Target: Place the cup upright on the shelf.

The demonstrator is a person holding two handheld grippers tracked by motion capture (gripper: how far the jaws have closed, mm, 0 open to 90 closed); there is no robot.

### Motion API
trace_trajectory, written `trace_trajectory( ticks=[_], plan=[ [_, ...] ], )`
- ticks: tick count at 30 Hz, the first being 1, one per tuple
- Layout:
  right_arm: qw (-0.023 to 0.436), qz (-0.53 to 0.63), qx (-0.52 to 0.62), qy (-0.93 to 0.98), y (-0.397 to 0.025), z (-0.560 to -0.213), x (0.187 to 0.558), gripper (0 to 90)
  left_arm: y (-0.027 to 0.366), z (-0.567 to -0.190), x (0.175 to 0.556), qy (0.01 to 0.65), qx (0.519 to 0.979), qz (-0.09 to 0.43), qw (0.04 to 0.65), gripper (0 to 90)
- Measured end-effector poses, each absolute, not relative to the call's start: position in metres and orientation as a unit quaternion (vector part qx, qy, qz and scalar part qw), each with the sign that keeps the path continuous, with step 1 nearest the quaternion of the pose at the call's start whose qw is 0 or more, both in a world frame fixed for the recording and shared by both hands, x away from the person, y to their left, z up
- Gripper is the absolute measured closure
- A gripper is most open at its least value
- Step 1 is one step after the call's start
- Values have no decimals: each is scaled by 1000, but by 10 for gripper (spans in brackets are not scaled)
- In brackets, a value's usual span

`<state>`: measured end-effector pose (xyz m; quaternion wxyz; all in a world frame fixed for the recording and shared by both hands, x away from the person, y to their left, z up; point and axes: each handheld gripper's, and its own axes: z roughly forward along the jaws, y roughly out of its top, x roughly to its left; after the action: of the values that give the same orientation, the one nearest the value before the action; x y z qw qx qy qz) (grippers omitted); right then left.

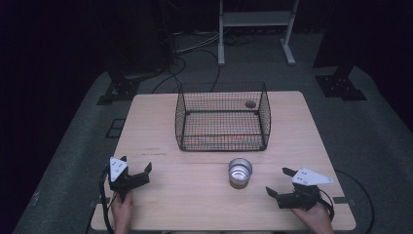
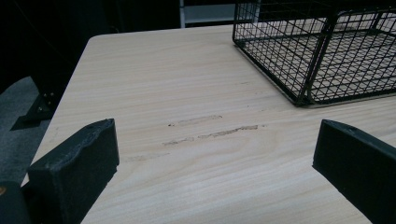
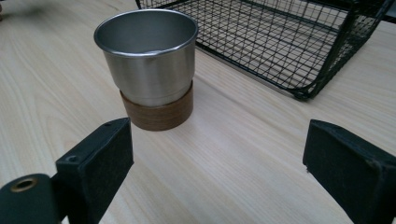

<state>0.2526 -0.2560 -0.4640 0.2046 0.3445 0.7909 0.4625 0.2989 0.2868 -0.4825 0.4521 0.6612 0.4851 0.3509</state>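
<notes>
Steel cup (image 1: pixel 240 171) with a wooden base ring stands upright on the light wooden table (image 1: pixel 195 195), just in front of the black wire basket (image 1: pixel 223 117) and a little right of the table's middle. In the right gripper view the cup (image 3: pixel 147 65) sits ahead and to the left of the jaws, empty as far as its inside shows, its brown ring flat on the wood, with the basket (image 3: pixel 289 46) close behind it but not touching. The right gripper (image 1: pixel 282 183) is held low over the near right part of the table by a hand (image 1: pixel 316 217), near the cup but apart from it; its jaws are spread wide and grip nothing. The left gripper (image 1: pixel 136 170) is held by the other hand (image 1: pixel 122 212) over the near left part of the table, well apart from the cup; its jaws are likewise spread wide with nothing between them. In the left gripper view some faint scuff marks (image 2: pixel 210 130) lie on the wood ahead of the jaws, and a corner of the basket (image 2: pixel 308 51) stands farther off to the right. A small dark round thing (image 1: pixel 250 104) lies in the far right corner of the basket; what it is cannot be told.
</notes>
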Motion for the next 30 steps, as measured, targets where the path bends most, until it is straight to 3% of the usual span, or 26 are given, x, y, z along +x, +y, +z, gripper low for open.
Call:
trace_trajectory(
  ticks=[30],
  plan=[
    [162,458,322,813,-207,-465,258,25,287,-483,299,485,661,351,452,0]
  ],
)
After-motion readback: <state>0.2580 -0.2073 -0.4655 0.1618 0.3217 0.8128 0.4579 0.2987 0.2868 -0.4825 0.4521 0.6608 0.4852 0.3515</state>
